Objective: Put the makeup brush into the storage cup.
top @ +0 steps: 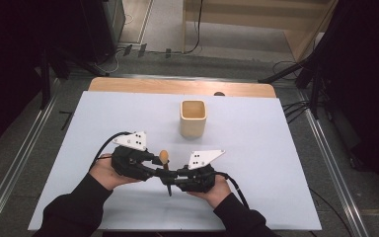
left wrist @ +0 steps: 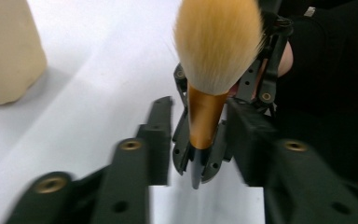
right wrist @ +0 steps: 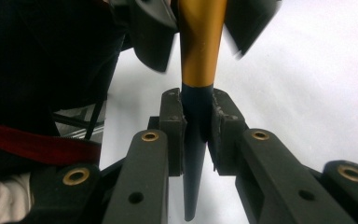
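Observation:
A makeup brush (top: 164, 158) with orange bristles (left wrist: 216, 42), a gold ferrule (right wrist: 200, 42) and a black handle (right wrist: 195, 158) is held up above the white table near its front edge. My right gripper (right wrist: 196, 116) is shut on the black handle just below the ferrule, as the left gripper view also shows (left wrist: 199, 156). My left gripper (left wrist: 200, 116) is open, one jaw on each side of the ferrule with a gap on both sides. From above, the left gripper (top: 158, 165) and right gripper (top: 171, 177) meet at the brush.
A beige square cup (top: 193, 118) stands upright behind the grippers at the table's middle, and its side shows in the left gripper view (left wrist: 4, 46). The white sheet (top: 276, 173) covers the table, with a wooden edge (top: 177, 86) at the far side.

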The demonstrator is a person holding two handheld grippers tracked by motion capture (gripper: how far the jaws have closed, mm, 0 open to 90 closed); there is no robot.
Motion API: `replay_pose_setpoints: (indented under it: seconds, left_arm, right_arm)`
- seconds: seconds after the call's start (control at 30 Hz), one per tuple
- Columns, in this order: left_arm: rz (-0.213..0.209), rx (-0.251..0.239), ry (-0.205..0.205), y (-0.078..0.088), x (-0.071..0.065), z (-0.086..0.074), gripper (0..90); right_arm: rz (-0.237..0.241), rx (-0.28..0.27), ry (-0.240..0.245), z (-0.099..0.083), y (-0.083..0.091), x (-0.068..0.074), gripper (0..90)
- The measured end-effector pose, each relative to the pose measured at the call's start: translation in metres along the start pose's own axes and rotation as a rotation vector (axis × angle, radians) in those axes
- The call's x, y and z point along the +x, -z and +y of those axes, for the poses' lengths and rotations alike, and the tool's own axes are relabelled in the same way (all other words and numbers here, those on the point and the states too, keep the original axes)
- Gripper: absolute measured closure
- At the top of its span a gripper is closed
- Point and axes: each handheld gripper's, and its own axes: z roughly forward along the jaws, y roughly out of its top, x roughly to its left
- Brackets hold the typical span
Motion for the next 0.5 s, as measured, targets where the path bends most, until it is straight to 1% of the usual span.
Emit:
replay_pose_setpoints:
  seconds: [0.07, 0.1, 0.17, 0.23, 0.33, 0.5]
  left_arm:
    - [0.015, -0.023, -0.01, 0.003, 0.001, -0.002, 50.8]
    - [0.02, -0.028, -0.007, 0.004, 0.001, -0.003, 46.4]
    - [0.033, -0.037, 0.0, 0.007, 0.003, -0.004, 42.1]
    - [0.031, -0.053, 0.011, 0.009, 0.004, -0.006, 38.5]
    - [0.039, -0.067, 0.015, 0.011, 0.005, -0.008, 36.5]
    - [0.038, -0.067, 0.018, 0.011, 0.006, -0.011, 33.0]
  right_arm:
    - [-0.005, -0.003, 0.006, 0.0, 0.0, 0.0, 78.4]
    - [-0.005, -0.001, 0.0, 0.0, 0.001, 0.0, 78.4]
    - [-0.009, -0.001, -0.002, 0.001, 0.003, 0.0, 78.4]
    - [-0.013, -0.004, -0.003, 0.001, 0.004, -0.001, 78.4]
    - [-0.023, -0.008, -0.004, 0.002, 0.006, -0.001, 78.4]
    - [-0.043, -0.01, -0.009, 0.002, 0.009, -0.003, 78.4]
